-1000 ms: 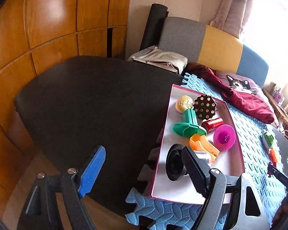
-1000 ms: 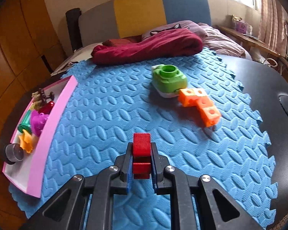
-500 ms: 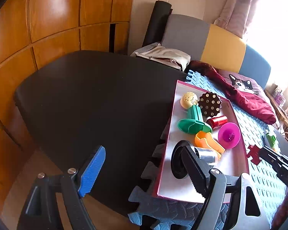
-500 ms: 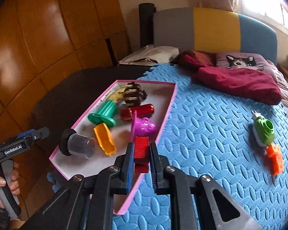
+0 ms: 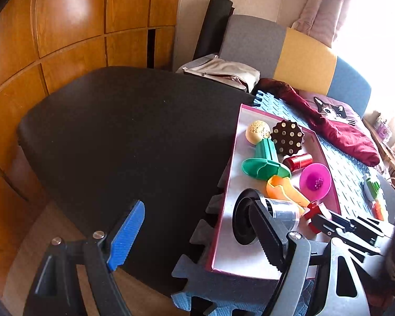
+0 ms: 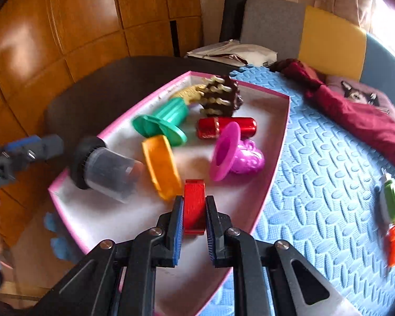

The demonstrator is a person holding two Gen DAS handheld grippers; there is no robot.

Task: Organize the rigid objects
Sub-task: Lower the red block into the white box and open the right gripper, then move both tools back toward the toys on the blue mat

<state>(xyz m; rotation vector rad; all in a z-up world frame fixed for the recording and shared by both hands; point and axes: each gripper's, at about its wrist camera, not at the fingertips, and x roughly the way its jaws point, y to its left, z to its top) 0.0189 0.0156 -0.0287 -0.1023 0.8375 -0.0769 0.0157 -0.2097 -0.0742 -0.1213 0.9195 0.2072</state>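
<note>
The right gripper [image 6: 194, 217] holds its fingers clamped on a red block [image 6: 194, 206] above the near end of the pink tray [image 6: 278, 158], close to the orange scoop [image 6: 162, 167] and clear cup [image 6: 106, 172]. A second ago it hung over the blue foam mat [image 6: 329, 184]. The left gripper [image 5: 197, 234] waits with fingers wide apart over the dark bench [image 5: 123, 137] at the tray's near-left corner. A green toy [image 6: 391, 201] lies on the mat's right side.
</note>
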